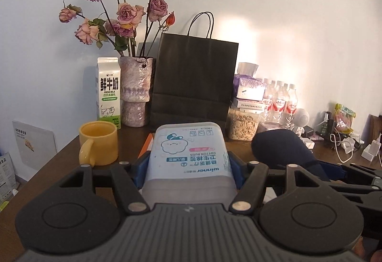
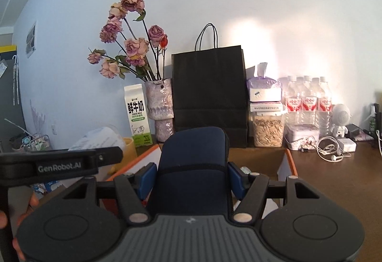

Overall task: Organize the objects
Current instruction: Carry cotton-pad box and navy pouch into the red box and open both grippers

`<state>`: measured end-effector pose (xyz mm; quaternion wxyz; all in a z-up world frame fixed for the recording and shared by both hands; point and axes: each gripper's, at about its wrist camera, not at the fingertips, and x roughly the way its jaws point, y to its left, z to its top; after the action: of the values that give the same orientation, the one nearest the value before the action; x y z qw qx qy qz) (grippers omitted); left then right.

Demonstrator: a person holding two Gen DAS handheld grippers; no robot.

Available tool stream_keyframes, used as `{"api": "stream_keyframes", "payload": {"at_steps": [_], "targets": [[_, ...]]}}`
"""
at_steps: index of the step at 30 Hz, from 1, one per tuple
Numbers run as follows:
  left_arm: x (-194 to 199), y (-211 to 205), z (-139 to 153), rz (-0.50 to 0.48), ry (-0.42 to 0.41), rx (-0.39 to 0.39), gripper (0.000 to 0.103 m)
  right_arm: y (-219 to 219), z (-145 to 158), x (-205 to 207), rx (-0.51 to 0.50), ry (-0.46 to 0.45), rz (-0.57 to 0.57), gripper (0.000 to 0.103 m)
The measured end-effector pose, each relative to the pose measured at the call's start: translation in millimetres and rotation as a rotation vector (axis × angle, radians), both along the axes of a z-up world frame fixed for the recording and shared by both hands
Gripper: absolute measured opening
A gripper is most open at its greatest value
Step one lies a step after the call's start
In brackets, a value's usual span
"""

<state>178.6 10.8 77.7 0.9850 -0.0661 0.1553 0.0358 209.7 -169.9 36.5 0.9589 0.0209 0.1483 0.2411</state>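
Fingers point(image 1: 143, 172) clamped on rounded translucent plastic cotton-bud box point(image 1: 188, 154); right ones point(image 2: 235, 179) round soft navy pouch point(image 2: 193, 166).

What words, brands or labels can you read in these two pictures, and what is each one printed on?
"winner", "COTTON BUDS": upside down on the cotton bud box held in the left gripper.
"鲜牛奶", "FRESH MILK": milk carton.
"GenRobot.AI": side of the left gripper as the right wrist view shows it.
Too small or blurred: water bottle labels, the white box under the tissue pack, fine print on the carton.
The case in the right gripper: none.
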Motion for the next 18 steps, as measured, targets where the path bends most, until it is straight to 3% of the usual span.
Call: {"api": "stream_keyframes", "payload": {"at_steps": [9,18], "targets": [[50.3,15.0,0.3,0.031,0.003,-0.011,0.066,21.9,2.8,56.5,-0.004,0.024,0.0,0.062],[101.8,29.8,-29.6,0.037,0.074,-0.058,0.066,32.0,-28.0,109.6,0.003,0.126,-0.021,0.062]]}}
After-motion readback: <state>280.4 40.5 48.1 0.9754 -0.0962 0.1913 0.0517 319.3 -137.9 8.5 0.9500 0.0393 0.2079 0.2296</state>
